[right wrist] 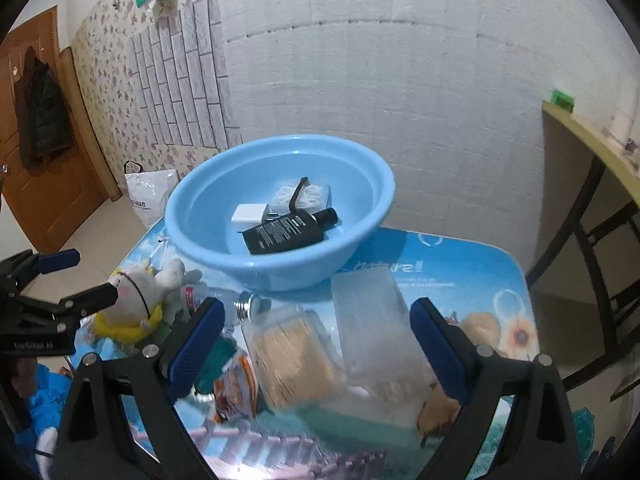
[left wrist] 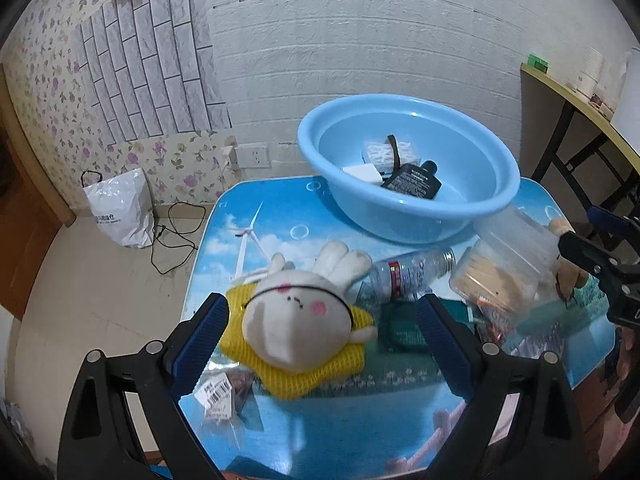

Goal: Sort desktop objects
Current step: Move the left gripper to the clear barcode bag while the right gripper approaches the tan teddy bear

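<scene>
A white plush rabbit (left wrist: 298, 320) on a yellow mesh pad lies between the fingers of my open left gripper (left wrist: 320, 320), which hovers around it without closing. My right gripper (right wrist: 316, 332) is open above a clear box of toothpicks (right wrist: 292, 356) and a clear plastic container (right wrist: 372, 320). An empty plastic bottle (left wrist: 408, 270) lies on its side behind the rabbit. The blue basin (left wrist: 404, 128) at the table's back holds a black tube (left wrist: 416, 182), a white charger (left wrist: 362, 172) and a patterned packet (left wrist: 390, 152).
The small table (left wrist: 320, 420) has a blue sky-print top. A snack packet (left wrist: 224, 392) lies by its left front edge and an orange packet (right wrist: 236, 388) near the toothpick box. A white bag (left wrist: 120, 208) and cable sit on the floor; another table (left wrist: 580, 96) stands right.
</scene>
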`<state>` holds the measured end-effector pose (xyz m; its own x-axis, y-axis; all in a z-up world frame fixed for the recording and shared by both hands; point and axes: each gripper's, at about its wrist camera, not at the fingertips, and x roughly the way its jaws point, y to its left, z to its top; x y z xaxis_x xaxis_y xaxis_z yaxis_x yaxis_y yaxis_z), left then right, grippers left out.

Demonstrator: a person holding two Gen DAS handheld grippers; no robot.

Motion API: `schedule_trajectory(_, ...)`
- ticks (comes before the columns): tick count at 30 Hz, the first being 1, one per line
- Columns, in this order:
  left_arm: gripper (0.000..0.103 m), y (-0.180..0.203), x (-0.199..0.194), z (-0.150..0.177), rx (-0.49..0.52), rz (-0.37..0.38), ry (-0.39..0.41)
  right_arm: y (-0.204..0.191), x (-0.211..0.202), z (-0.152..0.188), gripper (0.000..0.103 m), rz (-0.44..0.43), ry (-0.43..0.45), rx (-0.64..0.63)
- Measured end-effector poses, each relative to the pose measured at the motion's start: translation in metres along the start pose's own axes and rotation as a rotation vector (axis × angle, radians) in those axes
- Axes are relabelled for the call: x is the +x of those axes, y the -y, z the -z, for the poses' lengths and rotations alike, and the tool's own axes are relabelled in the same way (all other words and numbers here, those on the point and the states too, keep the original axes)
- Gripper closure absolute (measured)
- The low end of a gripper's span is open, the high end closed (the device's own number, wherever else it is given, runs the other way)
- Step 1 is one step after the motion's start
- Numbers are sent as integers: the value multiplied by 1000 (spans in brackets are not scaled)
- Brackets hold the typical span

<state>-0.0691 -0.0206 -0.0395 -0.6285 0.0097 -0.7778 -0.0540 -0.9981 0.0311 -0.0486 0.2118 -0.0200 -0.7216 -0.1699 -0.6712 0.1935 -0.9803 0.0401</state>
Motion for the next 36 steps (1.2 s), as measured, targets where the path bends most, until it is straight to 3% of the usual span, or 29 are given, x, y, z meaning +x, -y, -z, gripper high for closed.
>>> schedule_trajectory(3,8,2,-4,7,-2,2,1,2,-5,8,0,-4,-4,10)
schedule_trajectory(10,8,3,-14,26,5,3,42,1,-14,28,0,-34,-20,-3)
schedule_trajectory(16,8,2,-27,41,19,-30,148,2,-21,40,0,-52,-1,-12)
schedule_trajectory(22,8,-7,-35,49,-30,-40,153,2,-39,48,0,-71,46,-19)
schedule_trajectory(26,8,-16,-38,56,-85,-3,137,3,-51,53,0,-10,87,-24)
schedule_trajectory(36,8,-24,-35,68,-101,-13,85,13,-52,67,0,11,61,37)
